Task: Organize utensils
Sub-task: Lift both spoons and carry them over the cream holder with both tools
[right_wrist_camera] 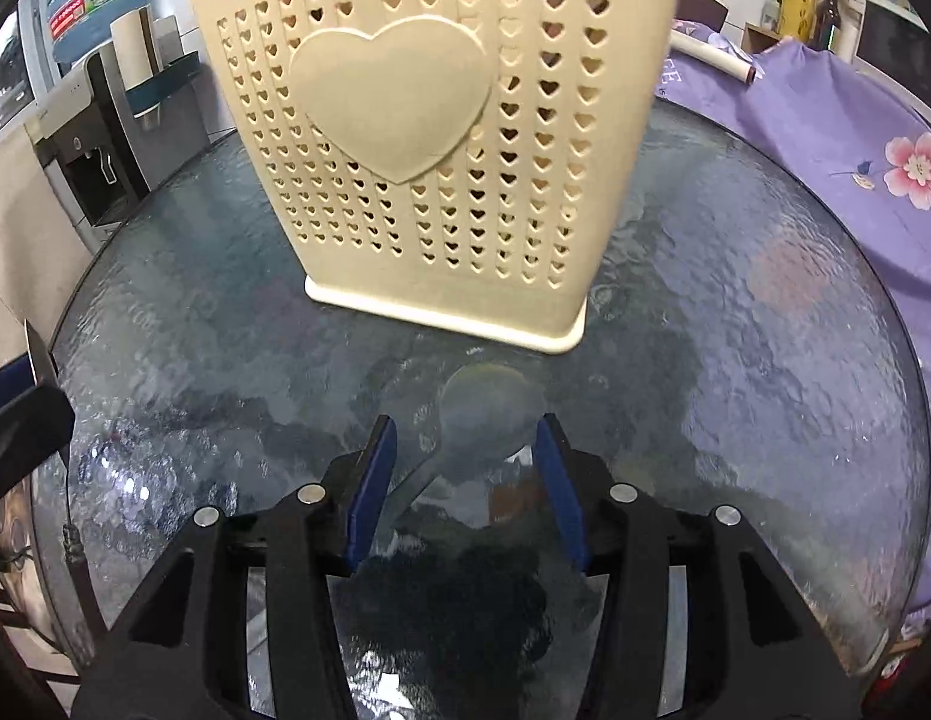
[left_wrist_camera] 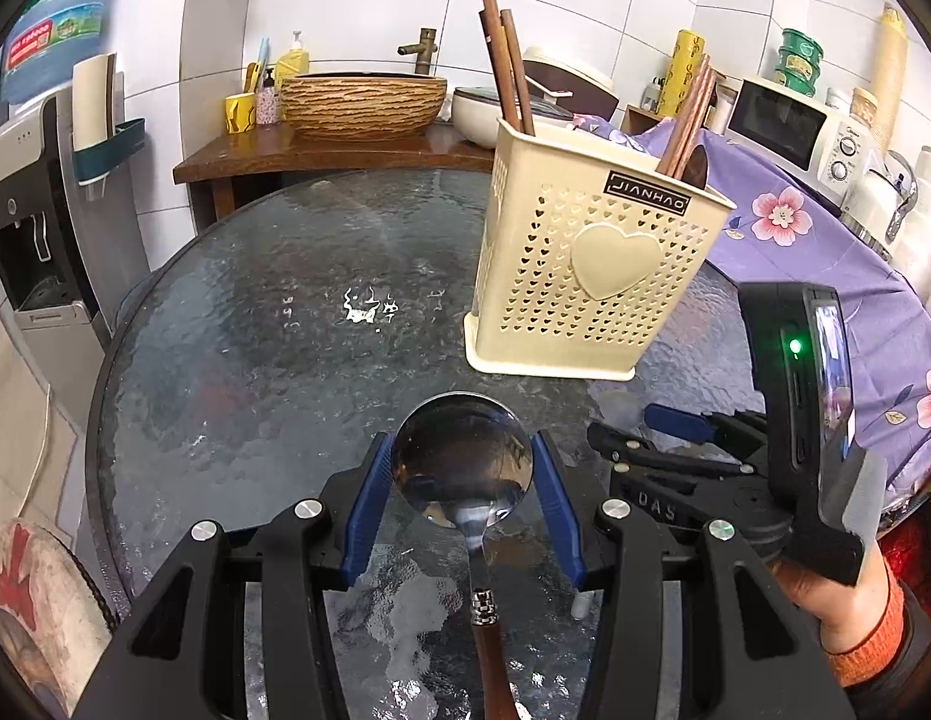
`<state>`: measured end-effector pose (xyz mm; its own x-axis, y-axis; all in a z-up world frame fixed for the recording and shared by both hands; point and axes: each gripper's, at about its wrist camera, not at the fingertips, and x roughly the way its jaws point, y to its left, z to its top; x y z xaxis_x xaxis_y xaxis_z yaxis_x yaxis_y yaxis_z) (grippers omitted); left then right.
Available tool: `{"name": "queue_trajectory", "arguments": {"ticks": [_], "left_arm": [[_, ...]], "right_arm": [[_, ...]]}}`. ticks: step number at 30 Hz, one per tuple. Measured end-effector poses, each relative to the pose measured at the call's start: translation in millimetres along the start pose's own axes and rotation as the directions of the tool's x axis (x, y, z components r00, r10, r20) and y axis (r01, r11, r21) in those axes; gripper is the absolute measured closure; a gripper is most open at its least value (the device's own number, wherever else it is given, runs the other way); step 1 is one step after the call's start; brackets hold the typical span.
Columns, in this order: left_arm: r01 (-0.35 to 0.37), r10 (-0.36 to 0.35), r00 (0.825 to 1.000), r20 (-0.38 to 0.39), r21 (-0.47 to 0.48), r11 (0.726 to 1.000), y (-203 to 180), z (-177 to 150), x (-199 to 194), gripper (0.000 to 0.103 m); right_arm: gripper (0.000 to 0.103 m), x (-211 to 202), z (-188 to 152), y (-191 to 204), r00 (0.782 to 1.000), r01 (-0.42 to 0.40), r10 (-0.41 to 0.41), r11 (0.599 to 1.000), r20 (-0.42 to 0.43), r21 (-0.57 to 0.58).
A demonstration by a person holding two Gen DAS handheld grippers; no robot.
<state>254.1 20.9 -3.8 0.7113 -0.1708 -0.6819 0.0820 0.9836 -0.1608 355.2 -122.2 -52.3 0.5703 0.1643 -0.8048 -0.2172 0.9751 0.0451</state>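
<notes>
A steel spoon (left_wrist_camera: 462, 462) with a wooden handle has its bowl between the blue pads of my left gripper (left_wrist_camera: 462, 468); the pads touch its edges, and the handle runs back toward the camera. A cream perforated utensil holder (left_wrist_camera: 591, 264) with a heart emblem stands on the glass table, just beyond and to the right. It holds wooden chopsticks (left_wrist_camera: 507, 60) and brown utensils. My right gripper (right_wrist_camera: 465, 450) is open and empty, close in front of the holder (right_wrist_camera: 435, 138). The right gripper also shows in the left wrist view (left_wrist_camera: 675, 426), right of the spoon.
The round textured glass table (left_wrist_camera: 273, 324) carries the holder. A purple floral cloth (left_wrist_camera: 825, 252) covers the surface at right, with a microwave (left_wrist_camera: 789, 126) behind. A wooden stand with a basin (left_wrist_camera: 363, 102) is at the back, a water dispenser (left_wrist_camera: 33, 210) at left.
</notes>
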Motion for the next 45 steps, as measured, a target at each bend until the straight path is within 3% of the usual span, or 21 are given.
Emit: {"name": "queue_trajectory", "arguments": {"ticks": [5,8,19,25,34,45], "left_arm": [[0.004,-0.004,1.000,-0.010,-0.002,1.000,2,-3,3,0.057],[0.005,-0.006,1.000,-0.014,-0.007,1.000,5,-3,5,0.057],[0.010,-0.010,1.000,-0.029,-0.012,1.000,6,-6,7,0.057],[0.013,-0.013,1.000,-0.012,-0.011,1.000,4,-3,2,0.057],[0.012,-0.012,0.999,0.038,-0.008,1.000,-3,4,-13,0.057],[0.027,-0.028,0.997,0.077,0.016,1.000,-16,9,-26,0.057]], "right_arm": [[0.054,8,10,3,1.000,0.001,-0.001,1.000,0.000,-0.027],[0.065,10,12,12,1.000,-0.009,0.010,0.998,0.015,-0.067],[0.066,1,-1,35,0.992,-0.127,0.128,0.963,-0.012,-0.236],[0.066,-24,-5,28,0.981,-0.145,0.170,0.962,0.090,-0.233],[0.066,-80,-14,28,0.938,-0.068,0.171,0.943,0.302,-0.325],[0.066,-117,-19,14,0.904,-0.067,0.198,0.941,0.379,-0.333]]}}
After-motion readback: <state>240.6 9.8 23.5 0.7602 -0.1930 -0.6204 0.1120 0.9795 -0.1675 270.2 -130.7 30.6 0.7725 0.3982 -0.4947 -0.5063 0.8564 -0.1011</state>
